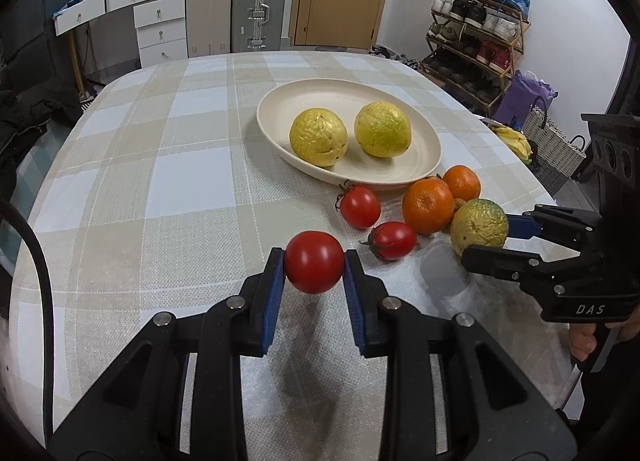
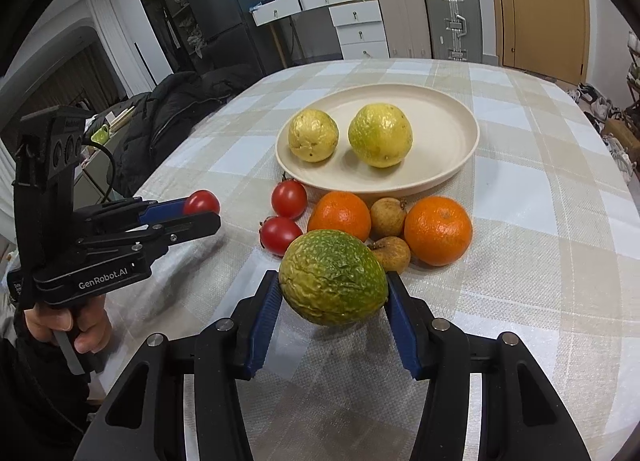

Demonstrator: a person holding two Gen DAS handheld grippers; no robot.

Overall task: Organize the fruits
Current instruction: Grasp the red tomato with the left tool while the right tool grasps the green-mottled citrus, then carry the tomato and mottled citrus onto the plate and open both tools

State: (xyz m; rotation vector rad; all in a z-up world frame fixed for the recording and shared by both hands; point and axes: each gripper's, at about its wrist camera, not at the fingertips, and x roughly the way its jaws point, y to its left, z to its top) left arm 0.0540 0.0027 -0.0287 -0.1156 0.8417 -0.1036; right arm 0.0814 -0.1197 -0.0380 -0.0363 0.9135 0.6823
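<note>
tomato (image 1: 314, 262) pinched clear of the table in left gripper (image 1: 314, 267), green wrinkled fruit (image 2: 333, 276) clamped in right gripper (image 2: 333, 301), both apparently bound for the plate (image 1: 276, 101) holding two yellow fruits.

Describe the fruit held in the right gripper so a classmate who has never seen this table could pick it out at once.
Start at the cream plate on the checked cloth. In front of it lie tomatoes, oranges and small brown fruits. Nearest the camera, the right gripper holds a wrinkled fruit, green mottled with yellow, unlike the two yellow ones on the plate.
</note>
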